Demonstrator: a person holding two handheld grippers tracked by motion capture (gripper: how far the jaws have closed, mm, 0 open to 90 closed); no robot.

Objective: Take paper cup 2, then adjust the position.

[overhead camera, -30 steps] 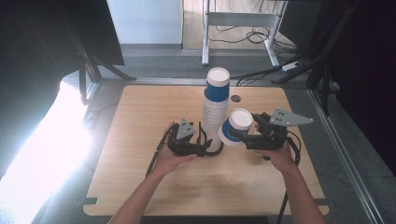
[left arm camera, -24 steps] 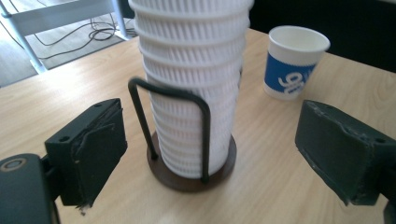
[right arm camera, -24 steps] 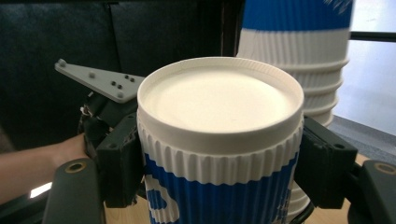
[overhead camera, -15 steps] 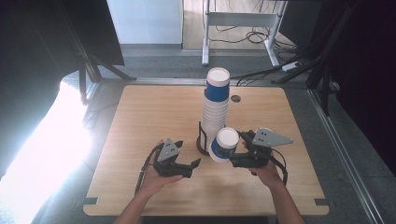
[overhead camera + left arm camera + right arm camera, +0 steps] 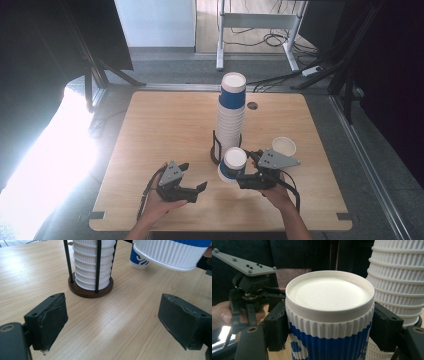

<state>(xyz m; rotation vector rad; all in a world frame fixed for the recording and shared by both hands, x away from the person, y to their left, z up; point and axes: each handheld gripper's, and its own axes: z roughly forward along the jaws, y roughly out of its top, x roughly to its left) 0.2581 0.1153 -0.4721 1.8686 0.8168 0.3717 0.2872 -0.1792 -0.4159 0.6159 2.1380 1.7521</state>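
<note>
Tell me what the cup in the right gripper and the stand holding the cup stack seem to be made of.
Held cup: likely paper, matte, with a ribbed white sleeve, blue print and rolled bottom rim. Stand: thin black rods, probably metal, on a round dark brown base that may be wood or plastic.

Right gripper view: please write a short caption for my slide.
Right gripper shut on an inverted blue-and-white paper cup, beside the tall cup stack.
</note>
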